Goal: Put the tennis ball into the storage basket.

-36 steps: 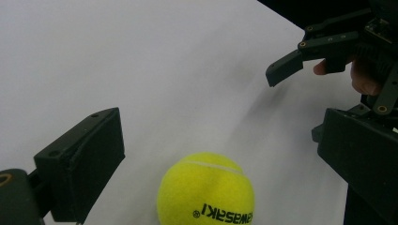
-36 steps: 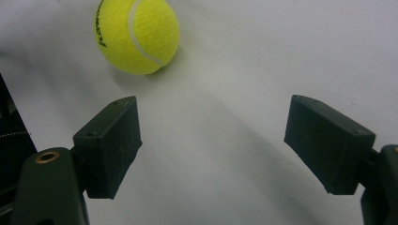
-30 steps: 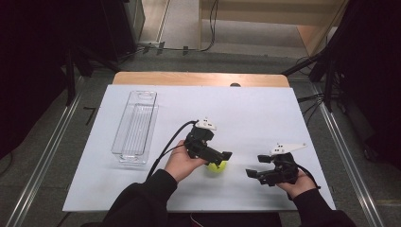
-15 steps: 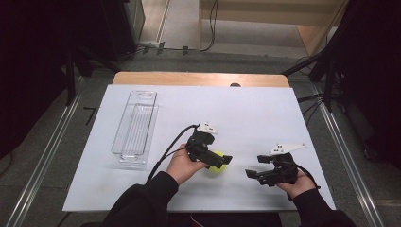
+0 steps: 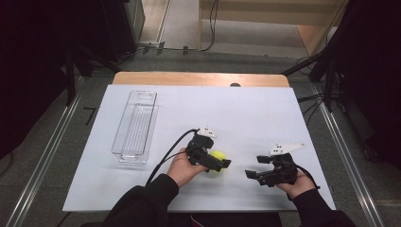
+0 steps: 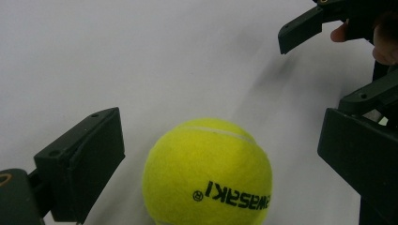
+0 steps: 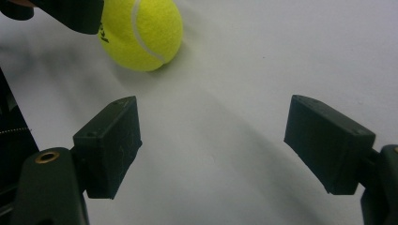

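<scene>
High view: your left gripper [image 5: 222, 164] sits over yellow tennis ball [image 5: 218, 156] near table [image 5: 265, 113] centre; clear tray [image 5: 135, 126] far left.
Left gripper view: jaws wide, ball [image 6: 207, 172] between, untouched.
Right gripper view: your right gripper [image 7: 211, 140] wide, empty; ball [image 7: 143, 33] far left.

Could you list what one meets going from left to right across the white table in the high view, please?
Clear tray → left tongs by the tennis ball → right tongs.
</scene>
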A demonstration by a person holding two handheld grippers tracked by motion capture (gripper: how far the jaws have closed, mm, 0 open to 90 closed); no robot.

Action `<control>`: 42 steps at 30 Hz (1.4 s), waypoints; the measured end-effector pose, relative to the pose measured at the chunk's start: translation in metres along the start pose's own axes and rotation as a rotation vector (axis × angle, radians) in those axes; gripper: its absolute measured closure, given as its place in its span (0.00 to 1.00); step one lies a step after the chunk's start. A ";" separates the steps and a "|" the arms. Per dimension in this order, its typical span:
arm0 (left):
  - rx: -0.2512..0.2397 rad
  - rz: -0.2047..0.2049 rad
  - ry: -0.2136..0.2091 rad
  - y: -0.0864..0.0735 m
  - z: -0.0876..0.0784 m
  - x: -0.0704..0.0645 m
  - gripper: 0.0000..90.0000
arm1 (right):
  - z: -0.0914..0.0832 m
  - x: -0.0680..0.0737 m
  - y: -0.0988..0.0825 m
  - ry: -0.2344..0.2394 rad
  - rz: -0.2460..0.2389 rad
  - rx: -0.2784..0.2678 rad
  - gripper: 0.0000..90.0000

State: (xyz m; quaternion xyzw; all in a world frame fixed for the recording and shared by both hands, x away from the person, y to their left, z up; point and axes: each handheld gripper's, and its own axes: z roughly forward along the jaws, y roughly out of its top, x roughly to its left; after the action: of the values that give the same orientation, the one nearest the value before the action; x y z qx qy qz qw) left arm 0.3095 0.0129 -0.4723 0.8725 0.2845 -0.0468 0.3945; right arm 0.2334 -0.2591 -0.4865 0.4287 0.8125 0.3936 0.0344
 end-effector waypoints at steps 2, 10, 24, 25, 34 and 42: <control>0.007 -0.001 0.000 -0.002 0.001 0.000 0.01 | 0.000 0.000 0.000 0.000 0.000 0.000 0.19; 0.038 0.010 0.008 -0.007 0.004 0.000 0.01 | 0.000 0.001 0.000 0.000 0.001 0.001 0.19; 0.065 0.041 0.032 -0.013 0.011 -0.002 0.06 | 0.000 0.001 0.000 0.002 -0.003 0.004 0.19; 0.069 0.042 0.031 -0.014 0.011 -0.001 0.06 | 0.000 0.001 0.000 0.002 -0.003 0.004 0.19; 0.085 0.039 0.038 -0.017 0.014 -0.001 0.16 | -0.001 0.001 0.000 0.001 -0.004 0.002 0.19; 0.106 0.068 0.054 -0.018 0.015 -0.001 0.27 | 0.000 0.001 0.000 0.002 -0.007 0.005 0.19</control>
State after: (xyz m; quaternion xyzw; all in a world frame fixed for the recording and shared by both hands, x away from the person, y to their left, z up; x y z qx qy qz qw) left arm 0.3010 0.0114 -0.4942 0.9023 0.2623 -0.0247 0.3413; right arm 0.2325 -0.2585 -0.4858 0.4253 0.8151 0.3919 0.0339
